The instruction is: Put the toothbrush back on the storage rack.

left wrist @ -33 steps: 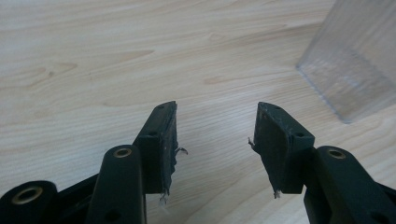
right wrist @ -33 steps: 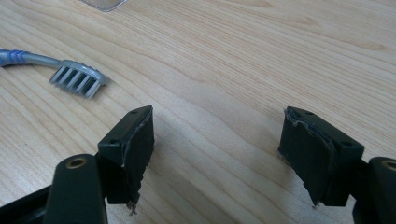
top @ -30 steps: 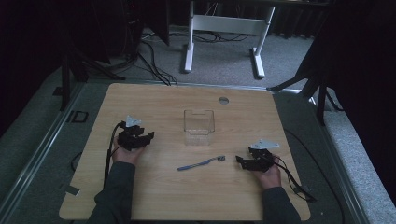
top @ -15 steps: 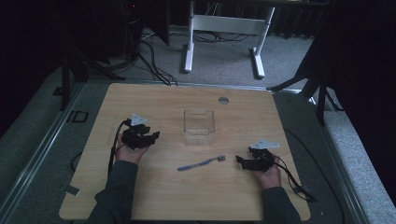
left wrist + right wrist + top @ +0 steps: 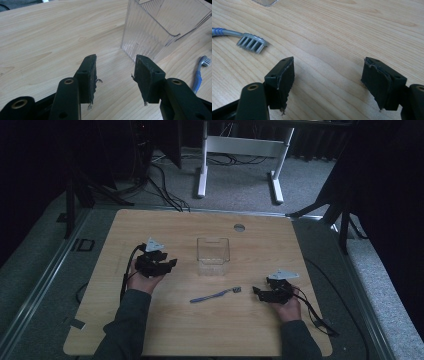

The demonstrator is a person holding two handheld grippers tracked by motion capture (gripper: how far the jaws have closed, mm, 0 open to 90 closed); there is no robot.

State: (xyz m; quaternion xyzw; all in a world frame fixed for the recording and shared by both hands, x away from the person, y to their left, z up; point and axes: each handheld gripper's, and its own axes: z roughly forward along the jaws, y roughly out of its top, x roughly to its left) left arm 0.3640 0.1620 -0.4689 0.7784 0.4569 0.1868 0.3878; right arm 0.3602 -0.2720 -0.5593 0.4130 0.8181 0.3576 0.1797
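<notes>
Both forearms enter from the near edge of the high view, each hand gripping a black two-jaw gripper. The left gripper (image 5: pixel 167 264) is held above the surface, pointing toward the centre; its jaws have just been closing slightly, yet stand apart with nothing between them. The right gripper (image 5: pixel 256 291) sits low, pointing left, its jaws spread wide and empty, a cable trailing behind the hand.
</notes>
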